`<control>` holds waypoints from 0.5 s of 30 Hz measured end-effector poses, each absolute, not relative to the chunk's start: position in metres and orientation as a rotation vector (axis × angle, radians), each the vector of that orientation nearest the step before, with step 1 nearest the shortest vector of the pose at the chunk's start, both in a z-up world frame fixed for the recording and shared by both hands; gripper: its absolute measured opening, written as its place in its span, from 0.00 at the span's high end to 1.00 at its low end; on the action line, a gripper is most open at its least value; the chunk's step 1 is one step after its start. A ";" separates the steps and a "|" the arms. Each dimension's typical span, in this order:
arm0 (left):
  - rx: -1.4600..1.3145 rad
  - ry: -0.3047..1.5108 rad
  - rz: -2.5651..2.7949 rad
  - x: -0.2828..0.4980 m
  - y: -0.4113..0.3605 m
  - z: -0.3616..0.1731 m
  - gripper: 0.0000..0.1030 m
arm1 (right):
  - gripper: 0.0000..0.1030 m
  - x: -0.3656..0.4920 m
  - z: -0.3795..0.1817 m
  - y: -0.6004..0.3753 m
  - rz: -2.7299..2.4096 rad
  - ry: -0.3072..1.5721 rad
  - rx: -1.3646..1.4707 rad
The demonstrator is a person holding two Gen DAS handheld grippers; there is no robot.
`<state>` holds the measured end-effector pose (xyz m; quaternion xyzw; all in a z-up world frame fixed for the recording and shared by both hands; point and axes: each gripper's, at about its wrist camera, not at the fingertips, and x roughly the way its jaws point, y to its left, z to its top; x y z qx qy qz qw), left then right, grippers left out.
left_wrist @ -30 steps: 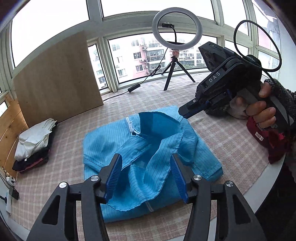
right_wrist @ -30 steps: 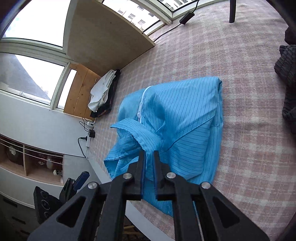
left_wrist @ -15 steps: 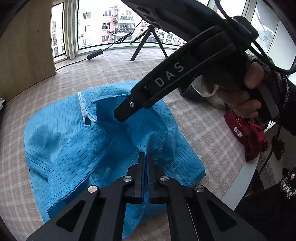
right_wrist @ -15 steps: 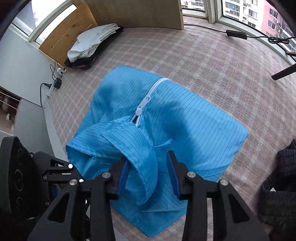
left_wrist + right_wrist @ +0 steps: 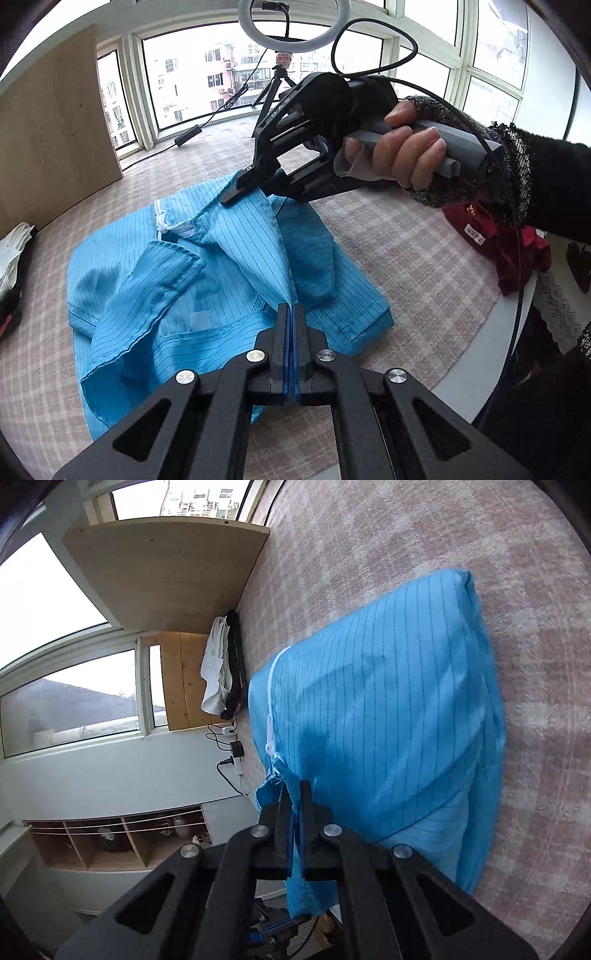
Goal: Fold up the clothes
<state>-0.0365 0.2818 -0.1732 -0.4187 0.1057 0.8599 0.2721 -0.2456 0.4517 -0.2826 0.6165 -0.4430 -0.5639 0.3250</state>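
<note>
A blue striped garment point(image 5: 207, 280) is seen spread, partly folded, on a round table covered with a pink checked cloth point(image 5: 417, 258). In the left wrist view the left gripper point(image 5: 291, 314) is shown with its jaws pressed together on a fold of the garment at the near edge, and the right gripper point(image 5: 236, 192) is seen from outside, held by a hand point(image 5: 399, 151) in a dark knitted sleeve, its fingers pinched on the fabric near the collar. Only this view shows a ring light on a tripod point(image 5: 291, 22), apartment blocks through the windows, and a red cloth point(image 5: 506, 243) bearing a small white label whose writing cannot be read; part of the lettering "DAS" is visible on the right gripper's arm. In the right wrist view the right gripper point(image 5: 293, 801) is closed on the garment beside the white zipper point(image 5: 271, 716); the garment's smooth folded back is shown there, along with a stack of white and dark clothes point(image 5: 225, 672), a leaning wooden board point(image 5: 166, 572), a power strip point(image 5: 234, 753) and open shelves point(image 5: 122, 845).
</note>
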 end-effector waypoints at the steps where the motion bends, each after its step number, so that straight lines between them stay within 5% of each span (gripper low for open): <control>1: -1.133 0.280 2.310 -0.035 0.282 -0.174 1.00 | 0.95 -0.249 -0.276 0.455 -1.564 -1.114 1.628; 5: -1.156 0.261 2.292 -0.030 0.281 -0.175 0.98 | 0.95 -0.258 -0.236 0.467 -1.913 -0.847 1.624; 9: -1.194 0.239 2.288 -0.030 0.271 -0.176 0.84 | 0.93 -0.244 -0.182 0.461 -2.029 -0.623 1.537; 15: -1.303 0.197 2.330 -0.042 0.226 -0.176 0.76 | 0.72 -0.180 -0.146 0.400 -1.898 -0.314 1.423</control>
